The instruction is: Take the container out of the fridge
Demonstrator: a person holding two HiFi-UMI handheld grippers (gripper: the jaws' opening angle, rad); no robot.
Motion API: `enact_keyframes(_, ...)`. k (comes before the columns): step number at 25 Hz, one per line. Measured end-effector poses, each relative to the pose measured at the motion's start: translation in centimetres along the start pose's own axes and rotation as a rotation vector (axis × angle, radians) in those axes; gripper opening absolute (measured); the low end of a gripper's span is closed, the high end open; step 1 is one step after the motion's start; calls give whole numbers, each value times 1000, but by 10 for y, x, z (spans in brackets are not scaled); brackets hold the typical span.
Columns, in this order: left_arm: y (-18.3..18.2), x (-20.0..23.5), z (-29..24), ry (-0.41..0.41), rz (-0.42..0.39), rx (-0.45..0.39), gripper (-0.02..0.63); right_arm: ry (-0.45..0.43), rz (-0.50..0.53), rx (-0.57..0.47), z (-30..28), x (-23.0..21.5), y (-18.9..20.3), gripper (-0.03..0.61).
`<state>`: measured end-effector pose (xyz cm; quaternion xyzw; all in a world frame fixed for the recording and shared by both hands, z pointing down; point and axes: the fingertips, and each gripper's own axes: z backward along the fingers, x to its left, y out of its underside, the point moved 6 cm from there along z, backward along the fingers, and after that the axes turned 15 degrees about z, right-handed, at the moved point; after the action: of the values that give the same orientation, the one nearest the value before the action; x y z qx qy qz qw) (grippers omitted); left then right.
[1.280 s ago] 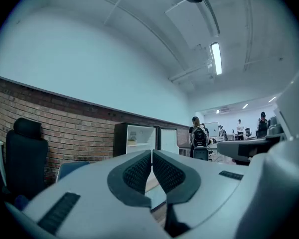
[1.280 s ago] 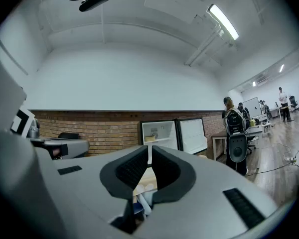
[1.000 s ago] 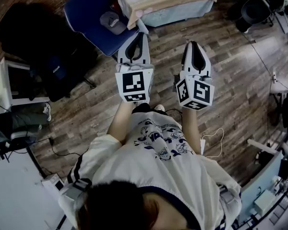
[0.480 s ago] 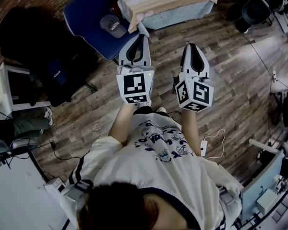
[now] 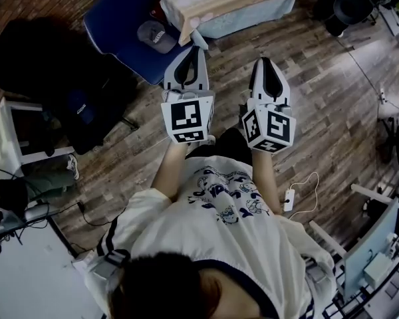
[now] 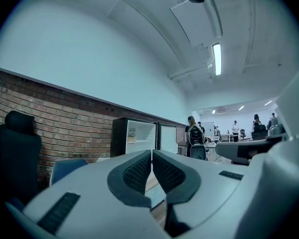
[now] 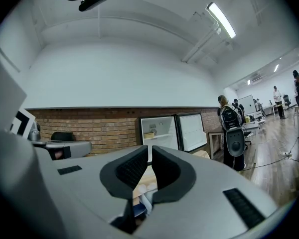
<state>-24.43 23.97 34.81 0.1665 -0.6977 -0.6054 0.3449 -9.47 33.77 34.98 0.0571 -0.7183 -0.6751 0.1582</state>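
Container (image 7: 149,135) far off in fridge (image 7: 163,128). Left gripper (image 5: 192,49), right gripper (image 5: 266,61) side by side, pointing ahead — pinched shut, empty. Same as before.

My head camera is seeing a dim floor (image 5: 319,111); a ceiling tube (image 6: 217,59) is glaring, and the fisheye edges are darkening.

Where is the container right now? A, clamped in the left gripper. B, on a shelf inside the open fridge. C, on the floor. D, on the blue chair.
B: the right gripper view shows the container sitting on a shelf of the fridge, whose door stands open, while the left gripper and right gripper are shut on nothing.
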Motion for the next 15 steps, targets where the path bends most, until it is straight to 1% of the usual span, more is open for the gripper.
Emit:
enact_keyframes(8, 7, 7, -27, -17, 0, 15, 23, -5, -20, 14, -31, -10, 8, 48)
enact_keyframes(15, 8, 5, -74, -50, -3, 4, 23, -46, -26, 16, -80, -32, 15, 48)
